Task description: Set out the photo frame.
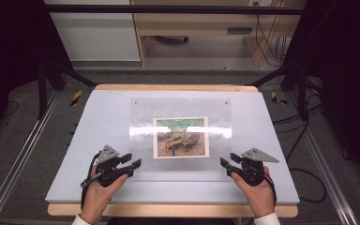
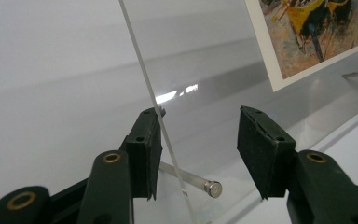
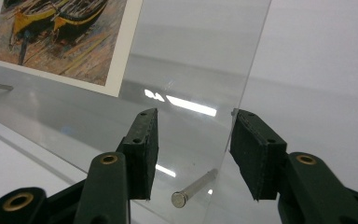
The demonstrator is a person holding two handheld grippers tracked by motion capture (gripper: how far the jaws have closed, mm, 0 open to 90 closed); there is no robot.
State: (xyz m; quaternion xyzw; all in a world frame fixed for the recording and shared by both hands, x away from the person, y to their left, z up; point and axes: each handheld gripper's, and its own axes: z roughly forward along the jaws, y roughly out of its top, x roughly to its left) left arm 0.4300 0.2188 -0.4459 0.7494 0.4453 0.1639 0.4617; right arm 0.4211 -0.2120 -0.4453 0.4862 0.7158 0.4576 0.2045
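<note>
A clear frame [image 1: 180, 136] holding a boat print [image 1: 181, 137] lay mid-table [image 1: 98, 117], bare board open on both sides. The left gripper [image 1: 132, 160] stood partly open at the frame's near left corner, the sheet's edge [image 2: 161, 126] between its jaws and against one pad. The right gripper [image 1: 228, 161], also partly open, straddled the near right corner, where a metal pin [image 3: 193, 188] stuck out.

Bright overhead light glares off the clear sheet [image 1: 180, 136]; dark surroundings, slightly soft.
</note>
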